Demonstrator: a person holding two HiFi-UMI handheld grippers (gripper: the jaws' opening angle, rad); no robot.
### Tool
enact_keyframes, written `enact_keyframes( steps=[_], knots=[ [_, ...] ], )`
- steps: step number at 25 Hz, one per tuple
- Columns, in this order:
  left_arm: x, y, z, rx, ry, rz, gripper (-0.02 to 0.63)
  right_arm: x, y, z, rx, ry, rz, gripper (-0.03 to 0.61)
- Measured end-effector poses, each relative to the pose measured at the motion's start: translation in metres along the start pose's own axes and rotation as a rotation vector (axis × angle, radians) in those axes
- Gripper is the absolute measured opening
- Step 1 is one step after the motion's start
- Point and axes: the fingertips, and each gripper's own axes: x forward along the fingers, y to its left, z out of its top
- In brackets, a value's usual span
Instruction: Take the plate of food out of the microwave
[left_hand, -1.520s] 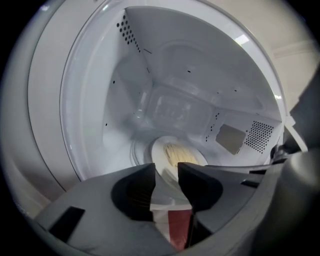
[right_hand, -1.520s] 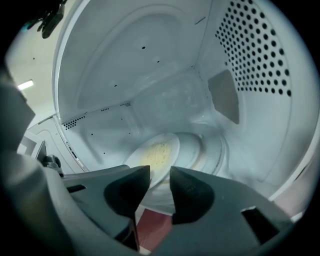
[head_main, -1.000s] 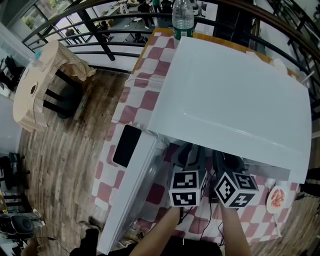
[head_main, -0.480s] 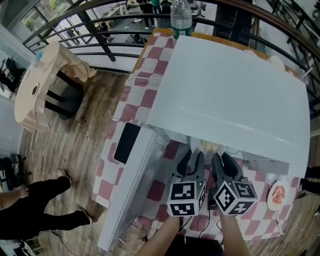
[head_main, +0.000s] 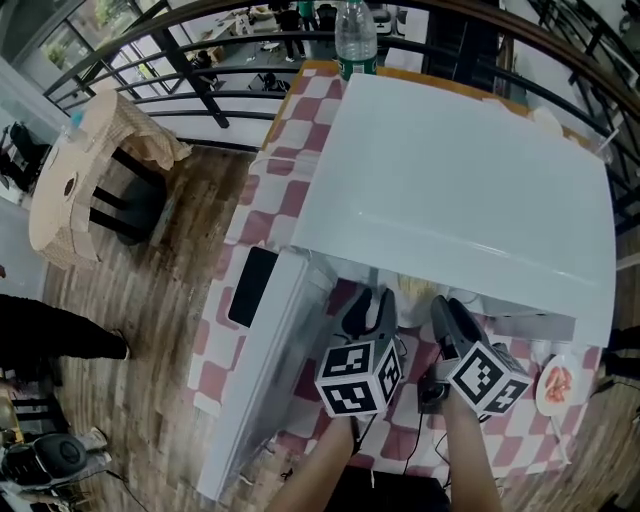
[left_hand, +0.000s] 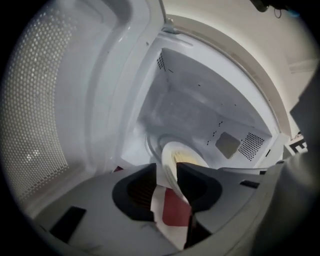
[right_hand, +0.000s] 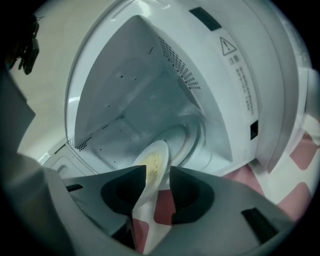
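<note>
A white microwave (head_main: 460, 170) stands on the checked table with its door (head_main: 265, 350) swung open to the left. A white plate (head_main: 415, 290) of yellowish food sits at the oven's mouth between my two grippers. My left gripper (head_main: 372, 300) is shut on the plate's (left_hand: 180, 155) left rim, which fills the gap of the left gripper (left_hand: 167, 182). My right gripper (head_main: 447, 305) has just been opening. The plate's (right_hand: 152, 160) other rim lies between the jaws of the right gripper (right_hand: 157, 185), against one pad and clear of the other. Behind the plate lies the glass turntable (right_hand: 187, 132).
A water bottle (head_main: 356, 35) stands behind the microwave. A small dish (head_main: 555, 385) with red food sits at the table's right edge. Cables (head_main: 400, 450) run over the checked cloth (head_main: 300, 120) near me. A wicker stool (head_main: 70, 180) and a person's leg (head_main: 50, 335) are on the floor at left.
Both grippers drew back a little from the oven's mouth and the plate came into sight between them. Both marker cubes rolled. A person walked across the floor at left.
</note>
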Motion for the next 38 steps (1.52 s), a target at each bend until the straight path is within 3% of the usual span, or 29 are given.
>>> enact_keyframes(
  steps=[5,7,10,14,38],
  knots=[
    [0.006,-0.005,-0.005,0.002,0.018,-0.026,0.137,0.008,0.003,-0.008,0.052,0.037,0.006,0.166],
    [0.008,-0.006,-0.008,0.002,0.029,-0.026,0.137,0.011,0.005,-0.009,0.063,0.041,0.021,0.117],
    [0.011,-0.007,-0.011,-0.013,0.037,-0.038,0.137,0.015,0.007,-0.012,0.074,0.058,0.032,0.116],
    [0.012,-0.008,-0.011,-0.033,0.032,-0.055,0.115,0.016,0.006,-0.013,0.113,0.048,0.042,0.060],
    [0.001,-0.019,-0.015,-0.031,0.035,-0.148,0.106,-0.002,0.001,-0.015,0.096,-0.007,-0.009,0.069]
  ],
)
